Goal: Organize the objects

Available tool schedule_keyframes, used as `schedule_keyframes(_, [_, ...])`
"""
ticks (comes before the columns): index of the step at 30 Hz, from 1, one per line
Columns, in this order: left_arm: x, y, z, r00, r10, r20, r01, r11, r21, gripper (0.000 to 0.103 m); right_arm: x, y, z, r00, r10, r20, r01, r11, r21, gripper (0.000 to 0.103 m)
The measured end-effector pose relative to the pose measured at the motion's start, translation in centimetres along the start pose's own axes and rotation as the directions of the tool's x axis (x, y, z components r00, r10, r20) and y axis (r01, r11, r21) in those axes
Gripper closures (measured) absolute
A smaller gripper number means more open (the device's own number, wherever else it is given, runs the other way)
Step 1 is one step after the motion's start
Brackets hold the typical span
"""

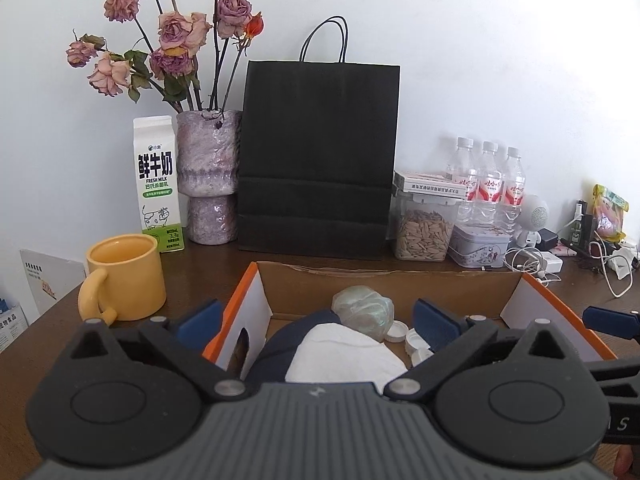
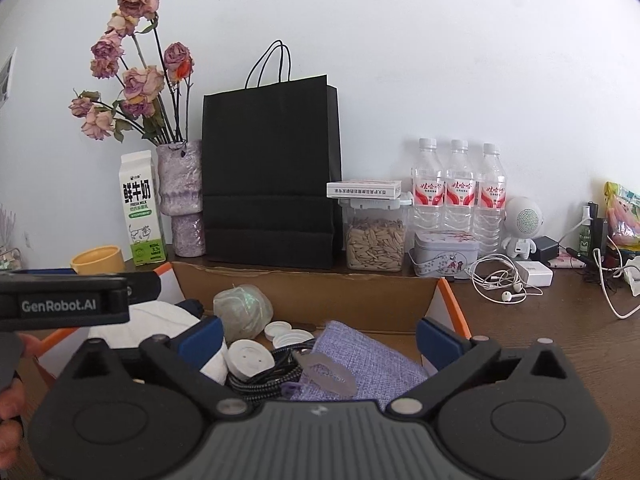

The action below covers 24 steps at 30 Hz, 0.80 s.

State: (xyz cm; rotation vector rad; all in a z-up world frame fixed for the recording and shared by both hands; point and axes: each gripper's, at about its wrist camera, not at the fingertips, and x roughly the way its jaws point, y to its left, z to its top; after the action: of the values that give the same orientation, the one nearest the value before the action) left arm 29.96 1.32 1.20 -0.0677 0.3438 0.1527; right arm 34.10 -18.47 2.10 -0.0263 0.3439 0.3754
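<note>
An open cardboard box with orange edges (image 1: 400,292) (image 2: 340,300) stands on the dark wooden table. My left gripper (image 1: 318,322) is open over its left half, with nothing between the blue pads. Below it lie a white cloth (image 1: 344,354), a dark blue cloth (image 1: 288,344), a pale green wrapped ball (image 1: 362,312) and white caps (image 1: 408,336). My right gripper (image 2: 320,338) is open over the right half, above a lilac fabric pouch (image 2: 360,360), a braided cable (image 2: 264,380) and a white disc (image 2: 248,358). Neither holds anything.
Behind the box stand a black paper bag (image 1: 318,156), a vase of dried roses (image 1: 208,180), a milk carton (image 1: 158,184), a seed jar (image 2: 374,240), three water bottles (image 2: 458,196) and a tin (image 2: 444,254). A yellow mug (image 1: 124,280) sits left; earphones (image 2: 504,284) and cables lie right.
</note>
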Motion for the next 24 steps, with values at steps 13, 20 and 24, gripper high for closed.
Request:
schedule_keyframes(13, [-3.7, 0.7, -0.5, 0.998, -0.048, -0.031, 0.049, 0.999, 0.017, 0.0, -3.7, -0.3, 0.2, 1.0, 0.021, -0.013, -0.02, 0.999, 0.034, 0.0])
schedule_keyframes(20, [-8.1, 1.7, -2.2, 0.995, -0.068, -0.067, 0.07, 0.997, 0.025, 0.0, -7.7, -0.7, -0.7, 0.996, 0.041, -0.076, -0.036, 0.997, 0.065, 0.0])
schedule_keyframes(24, [-10.7, 2.2, -3.2, 0.993, -0.071, -0.098, 0.073, 0.997, 0.017, 0.0, -10.2, -0.5, -1.4, 0.995, 0.034, -0.098, -0.028, 0.998, 0.061, 0.0])
